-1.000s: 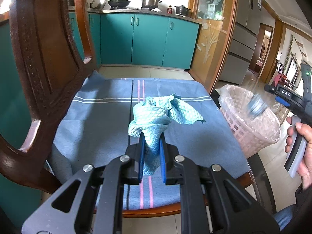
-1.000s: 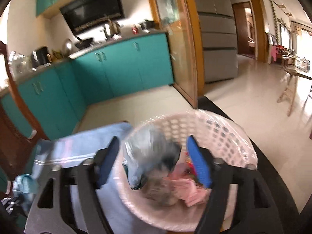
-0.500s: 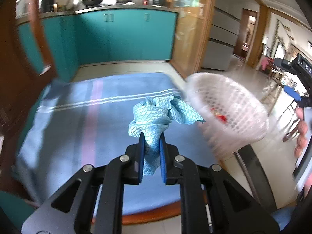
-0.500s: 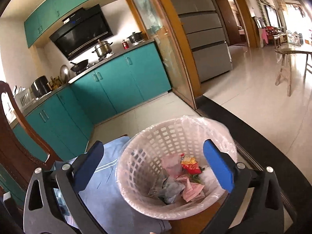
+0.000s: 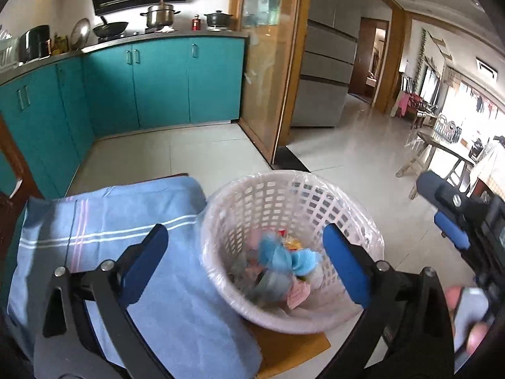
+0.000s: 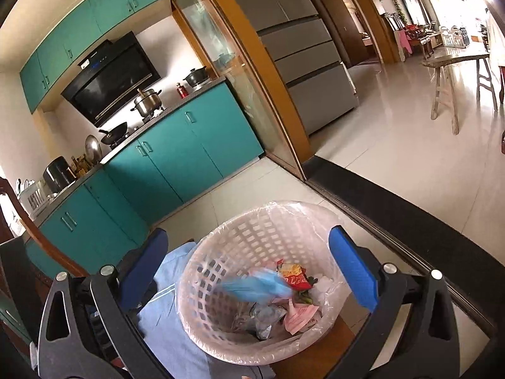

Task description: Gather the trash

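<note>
A pale pink mesh basket (image 5: 284, 202) (image 6: 277, 208) lined with clear plastic stands on the table's right corner. A teal waffle cloth (image 5: 281, 257) (image 6: 255, 287), blurred, is dropping onto the trash inside it: a red-yellow snack wrapper (image 6: 295, 276), pink paper (image 6: 300, 314) and grey scraps. My left gripper (image 5: 243, 232) hovers over the basket's near side; its jaws are opening and the cloth is free of the pads. My right gripper (image 6: 248, 235) (image 5: 438, 203) is open and empty at the basket's right side, held by a hand (image 5: 467, 315).
A blue striped tablecloth (image 5: 94, 237) covers the table left of the basket; bare wood (image 5: 290, 347) shows under the basket. A dark wooden chair back (image 6: 31, 230) stands at the far left. Teal kitchen cabinets (image 5: 157, 85) and tiled floor (image 5: 347, 158) lie beyond.
My left gripper swung right from the tablecloth to above the basket, opened, and let the teal cloth fall in. My right gripper dropped its crumpled grey piece into the basket and rose.
</note>
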Available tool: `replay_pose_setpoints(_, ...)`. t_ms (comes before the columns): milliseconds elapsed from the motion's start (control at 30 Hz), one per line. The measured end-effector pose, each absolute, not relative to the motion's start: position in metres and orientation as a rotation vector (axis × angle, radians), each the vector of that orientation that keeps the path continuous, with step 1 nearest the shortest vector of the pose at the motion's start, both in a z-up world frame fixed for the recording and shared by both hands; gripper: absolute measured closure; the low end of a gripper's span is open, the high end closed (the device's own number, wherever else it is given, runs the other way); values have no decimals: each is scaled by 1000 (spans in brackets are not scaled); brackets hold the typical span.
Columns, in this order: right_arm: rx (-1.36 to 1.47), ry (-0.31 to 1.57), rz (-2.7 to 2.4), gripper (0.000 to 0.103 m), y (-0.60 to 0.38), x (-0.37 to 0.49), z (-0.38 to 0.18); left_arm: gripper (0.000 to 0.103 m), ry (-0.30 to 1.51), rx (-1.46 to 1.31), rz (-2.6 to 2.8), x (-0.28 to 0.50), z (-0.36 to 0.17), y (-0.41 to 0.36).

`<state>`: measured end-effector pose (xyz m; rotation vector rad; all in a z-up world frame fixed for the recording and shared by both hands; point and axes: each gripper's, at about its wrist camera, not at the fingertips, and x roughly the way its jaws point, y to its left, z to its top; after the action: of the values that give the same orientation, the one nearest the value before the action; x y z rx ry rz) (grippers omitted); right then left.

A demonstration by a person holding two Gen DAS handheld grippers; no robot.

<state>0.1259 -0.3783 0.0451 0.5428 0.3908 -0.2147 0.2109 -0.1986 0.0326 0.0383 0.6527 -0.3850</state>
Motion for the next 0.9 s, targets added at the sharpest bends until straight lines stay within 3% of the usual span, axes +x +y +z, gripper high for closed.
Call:
replay_pose_setpoints(233,468,423,-145,4,-343,131,48,4,659,50,-283,174,27,-103)
replay_pose_setpoints(500,242,490,11,4,-239,130,45,3,692,-14,-105,134,0,12)
replay_pose_setpoints(900,44,573,50,4,-133,119,10,3,637,-96,-58,116,-3,65)
